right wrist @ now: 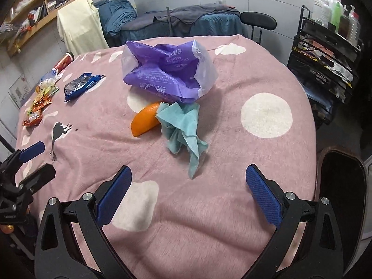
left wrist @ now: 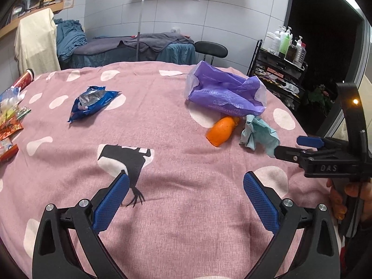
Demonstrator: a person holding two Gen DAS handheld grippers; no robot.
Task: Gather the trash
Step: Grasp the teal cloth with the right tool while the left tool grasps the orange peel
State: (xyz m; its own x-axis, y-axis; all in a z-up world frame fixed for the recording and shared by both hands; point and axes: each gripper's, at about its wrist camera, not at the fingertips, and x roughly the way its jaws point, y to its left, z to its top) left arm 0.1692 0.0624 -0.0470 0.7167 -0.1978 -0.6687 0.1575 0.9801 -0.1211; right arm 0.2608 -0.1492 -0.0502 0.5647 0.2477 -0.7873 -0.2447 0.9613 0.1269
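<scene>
On the pink spotted tablecloth [left wrist: 176, 125] lies a crumpled purple plastic bag [left wrist: 225, 93] [right wrist: 167, 72], its mouth gaping. Just in front of it sit an orange piece of fruit [left wrist: 220, 131] [right wrist: 145, 119] and a crumpled teal tissue [left wrist: 258, 132] [right wrist: 183, 127], touching each other. A blue foil wrapper [left wrist: 93, 102] [right wrist: 79, 86] lies further left. My left gripper [left wrist: 186, 174] [right wrist: 44, 158] hovers open and empty over the near middle. My right gripper [right wrist: 188, 168] [left wrist: 288, 147] is open and empty just short of the tissue.
Orange snack wrappers [left wrist: 9, 125] [right wrist: 37, 109], a squashed clear bottle [left wrist: 9, 95] and a red can [left wrist: 23, 81] crowd the table's left edge. A black chair [left wrist: 210, 48] stands beyond the table, a rack of bottles [left wrist: 279, 69] at right, another dark chair [right wrist: 341, 186] near right.
</scene>
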